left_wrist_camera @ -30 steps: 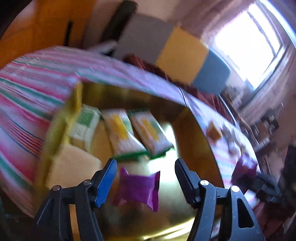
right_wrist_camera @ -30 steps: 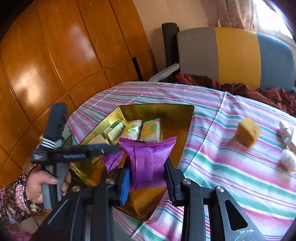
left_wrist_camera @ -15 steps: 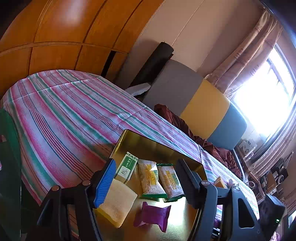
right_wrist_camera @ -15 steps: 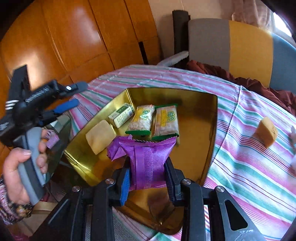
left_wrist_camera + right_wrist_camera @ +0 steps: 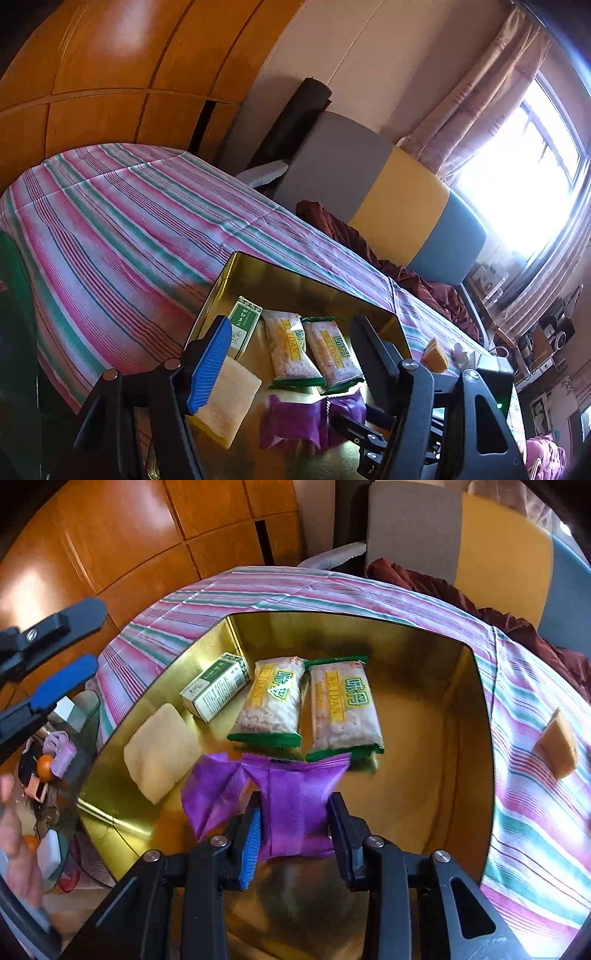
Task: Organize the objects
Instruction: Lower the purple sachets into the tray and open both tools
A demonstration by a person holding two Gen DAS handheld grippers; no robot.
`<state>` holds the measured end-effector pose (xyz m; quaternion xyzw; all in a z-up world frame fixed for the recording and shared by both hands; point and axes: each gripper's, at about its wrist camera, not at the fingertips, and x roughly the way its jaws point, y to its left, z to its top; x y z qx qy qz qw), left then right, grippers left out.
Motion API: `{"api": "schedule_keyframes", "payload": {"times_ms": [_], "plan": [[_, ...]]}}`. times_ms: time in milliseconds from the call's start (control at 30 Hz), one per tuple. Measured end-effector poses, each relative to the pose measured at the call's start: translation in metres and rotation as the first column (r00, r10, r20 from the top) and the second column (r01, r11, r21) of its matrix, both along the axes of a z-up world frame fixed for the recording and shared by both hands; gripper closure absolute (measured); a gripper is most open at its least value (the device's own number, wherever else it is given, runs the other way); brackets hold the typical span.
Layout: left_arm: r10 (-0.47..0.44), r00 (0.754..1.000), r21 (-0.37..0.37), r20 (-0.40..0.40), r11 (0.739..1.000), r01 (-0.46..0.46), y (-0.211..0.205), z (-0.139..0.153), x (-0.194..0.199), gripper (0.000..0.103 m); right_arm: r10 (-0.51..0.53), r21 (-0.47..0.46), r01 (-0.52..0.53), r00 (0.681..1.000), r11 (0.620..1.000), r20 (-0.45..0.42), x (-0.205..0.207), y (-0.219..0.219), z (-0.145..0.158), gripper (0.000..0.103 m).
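Right now the right gripper point(image 5: 295, 830) clamps a purple packet point(image 5: 295, 805) between its jaws, low over the near part of the gold tin point(image 5: 476, 709), with a second purple packet point(image 5: 210, 797) lying just to its left. Ahead of it inside the tin sit two green-edged snack bars point(image 5: 310, 705) side by side, a small green-and-white box point(image 5: 216, 686) to their left, and a pale yellow square point(image 5: 160, 751) nearer on the left. Off to the left, the left gripper point(image 5: 291, 354) is held with its jaws spread wide and nothing between them, above the tin's near-left edge, while a yellow block point(image 5: 557, 744) rests on the striped tablecloth point(image 5: 535, 812) to the right of the tin.
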<state>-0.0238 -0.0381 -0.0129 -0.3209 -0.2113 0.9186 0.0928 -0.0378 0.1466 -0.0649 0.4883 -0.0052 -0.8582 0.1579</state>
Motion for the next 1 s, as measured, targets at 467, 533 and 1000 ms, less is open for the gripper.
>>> {"api": "schedule_keyframes", "payload": {"times_ms": [467,533,1000], "plan": [[-0.030,0.999,-0.009,0.010,0.999,0.030,0.011,-0.005,0.002,0.035,-0.041,-0.105,0.025,0.987,0.994,-0.158,0.035,0.023,0.038,0.039],[-0.042,0.999,-0.019,0.021,0.999,0.042,0.015,-0.006,0.001,0.035,-0.043,-0.094,0.027,0.984,0.995,-0.170,0.036,0.025,0.041,0.040],[-0.141,0.990,-0.039,0.015,0.989,0.141,0.045,-0.011,0.012,0.035,-0.182,-0.070,0.173,0.971,0.982,-0.157,0.044,0.074,0.037,0.035]]}}
